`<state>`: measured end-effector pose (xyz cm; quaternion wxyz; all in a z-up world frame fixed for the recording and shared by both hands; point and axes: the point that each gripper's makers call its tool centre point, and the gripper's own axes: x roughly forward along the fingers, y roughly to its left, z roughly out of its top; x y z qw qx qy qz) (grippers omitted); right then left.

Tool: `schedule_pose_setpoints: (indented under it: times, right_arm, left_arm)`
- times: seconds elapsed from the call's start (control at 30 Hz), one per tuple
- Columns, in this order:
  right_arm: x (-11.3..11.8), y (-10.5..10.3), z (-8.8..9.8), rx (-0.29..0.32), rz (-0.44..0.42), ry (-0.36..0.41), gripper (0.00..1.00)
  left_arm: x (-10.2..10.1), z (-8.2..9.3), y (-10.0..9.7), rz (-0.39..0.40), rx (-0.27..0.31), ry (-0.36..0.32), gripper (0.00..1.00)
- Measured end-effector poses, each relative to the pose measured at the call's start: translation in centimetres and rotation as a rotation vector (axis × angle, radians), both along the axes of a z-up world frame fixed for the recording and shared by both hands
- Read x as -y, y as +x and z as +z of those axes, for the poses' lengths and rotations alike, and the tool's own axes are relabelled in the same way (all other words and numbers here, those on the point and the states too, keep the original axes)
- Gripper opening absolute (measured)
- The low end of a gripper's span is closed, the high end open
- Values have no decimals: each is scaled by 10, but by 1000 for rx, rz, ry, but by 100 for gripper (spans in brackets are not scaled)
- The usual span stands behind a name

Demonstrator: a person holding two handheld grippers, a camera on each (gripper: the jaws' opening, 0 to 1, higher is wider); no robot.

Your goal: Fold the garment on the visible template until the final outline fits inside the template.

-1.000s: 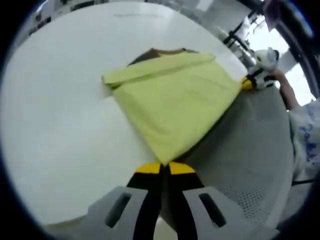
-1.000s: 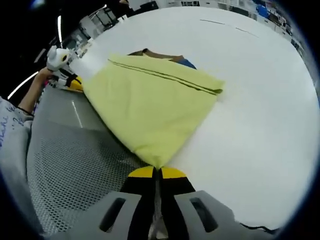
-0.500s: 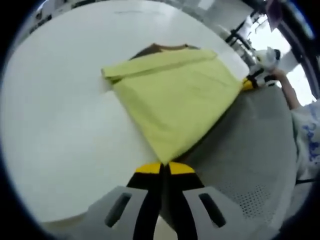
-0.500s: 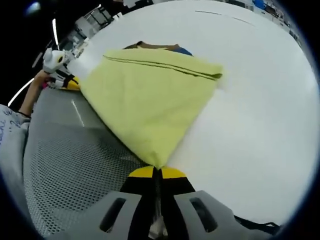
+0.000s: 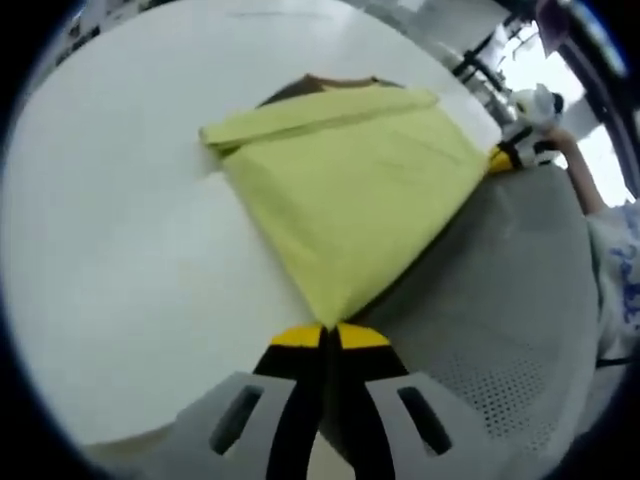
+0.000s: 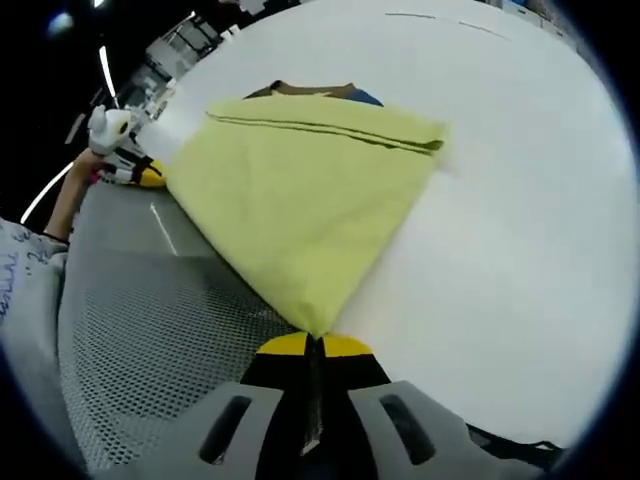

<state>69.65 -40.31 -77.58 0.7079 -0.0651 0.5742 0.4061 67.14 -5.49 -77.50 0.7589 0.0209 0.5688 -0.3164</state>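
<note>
Yellow-green cloth, the garment (image 5: pixel 345 195), lies folded on the white desk (image 5: pixel 120 230), its near edge along the border of a grey perforated mat (image 5: pixel 500 340). In the left gripper view, the left gripper (image 5: pixel 328 337) has its yellow-tipped jaws closed together on the garment's near corner. In the right gripper view, the right gripper (image 6: pixel 314 345) likewise has its jaws pinched on a corner of the garment (image 6: pixel 300 195). A folded band runs along the far edge, and a brown piece (image 6: pixel 300 89) with a bit of blue peeks out behind it. A person's hand (image 5: pixel 575 175) and patterned sleeve (image 6: pixel 25 280) show at the side
</note>
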Motion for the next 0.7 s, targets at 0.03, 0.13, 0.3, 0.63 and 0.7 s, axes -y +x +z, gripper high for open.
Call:
schedule_pose_setpoints:
  times: [0.03,0.13,0.3,0.63,0.7]
  right_arm:
    - [0,0,-1,-1,1,-2,3]
    - [0,-3,-7,-15,16,-15,3]
    - [3,-3,-11,3,42,-46,4]
    - [-4,1,-4,38,26,7,11]
    - [-3,3,-4,50,16,0,8]
  left_arm:
    - [0,0,0,-3,3,-1,0]
    - [0,-1,1,4,1,-1,0]
    - [0,-1,1,2,3,-3,0]
    - [-1,6,11,10,52,-26,11]
    - [-1,7,13,20,54,-33,0]
